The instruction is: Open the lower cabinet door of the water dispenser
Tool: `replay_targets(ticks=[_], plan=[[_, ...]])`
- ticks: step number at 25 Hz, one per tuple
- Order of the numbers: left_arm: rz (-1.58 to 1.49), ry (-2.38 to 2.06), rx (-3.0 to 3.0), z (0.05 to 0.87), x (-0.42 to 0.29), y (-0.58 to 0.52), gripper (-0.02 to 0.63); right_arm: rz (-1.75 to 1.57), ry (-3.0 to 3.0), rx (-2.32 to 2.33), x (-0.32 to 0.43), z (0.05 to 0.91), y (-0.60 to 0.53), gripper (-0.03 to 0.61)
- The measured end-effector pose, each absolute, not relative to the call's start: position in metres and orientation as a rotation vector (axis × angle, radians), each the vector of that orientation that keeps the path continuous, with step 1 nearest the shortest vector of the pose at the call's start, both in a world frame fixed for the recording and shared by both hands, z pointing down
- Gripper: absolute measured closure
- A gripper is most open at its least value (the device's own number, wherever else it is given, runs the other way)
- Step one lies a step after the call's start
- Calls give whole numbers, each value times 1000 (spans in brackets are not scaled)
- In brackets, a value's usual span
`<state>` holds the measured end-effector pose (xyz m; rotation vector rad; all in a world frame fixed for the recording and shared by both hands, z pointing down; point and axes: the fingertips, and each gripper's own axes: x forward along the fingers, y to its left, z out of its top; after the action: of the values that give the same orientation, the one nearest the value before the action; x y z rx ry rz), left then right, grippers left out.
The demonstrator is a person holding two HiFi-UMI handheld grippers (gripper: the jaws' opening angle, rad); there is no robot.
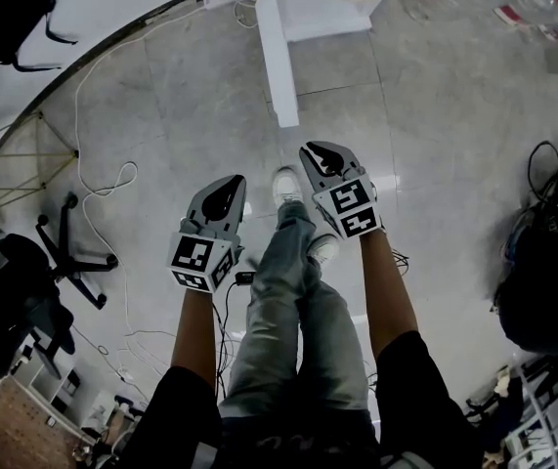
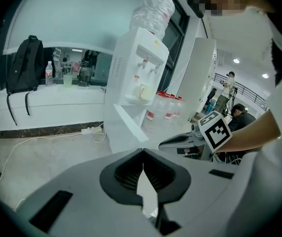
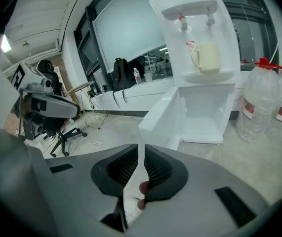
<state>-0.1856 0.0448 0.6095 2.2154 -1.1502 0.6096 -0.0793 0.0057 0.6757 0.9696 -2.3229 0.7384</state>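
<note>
Short of the water dispenser point(image 3: 200, 38), both tongs hang over the grey floor point(image 1: 191, 96), and neither holds anything. The left tongs point(image 2: 141, 154) have their tips pressed together. The right tongs point(image 3: 141, 147) stand a narrow slit apart with nothing between them. Between the two, facing the water dispenser, are the person's jeans point(image 1: 293, 301) and a white shoe point(image 1: 286, 186).

Nearer the water dispenser, its lower cabinet door point(image 3: 161, 113) stands swung wide open. Its free edge points toward the tongs, and neither pair touches it. Behind the door, the low compartment point(image 3: 210, 115) shows white walls. Above it, a pale cup point(image 3: 207, 57) sits under the taps. Just right of the water dispenser stand big water bottles point(image 3: 266, 98) with red caps. Left of the water dispenser and beyond it, a black backpack point(image 2: 24, 63) rests on a long counter point(image 2: 52, 102).
</note>
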Motion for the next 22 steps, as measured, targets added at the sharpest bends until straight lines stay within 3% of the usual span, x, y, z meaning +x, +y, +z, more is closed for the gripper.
replay_targets(ticks=[8, 22], plan=[[548, -1164, 2198, 542, -167, 56, 601, 776, -2331, 1083, -51, 586, 14, 554], [513, -1176, 2291, 398, -127, 49, 601, 699, -2337, 1287, 9, 426, 20, 563]])
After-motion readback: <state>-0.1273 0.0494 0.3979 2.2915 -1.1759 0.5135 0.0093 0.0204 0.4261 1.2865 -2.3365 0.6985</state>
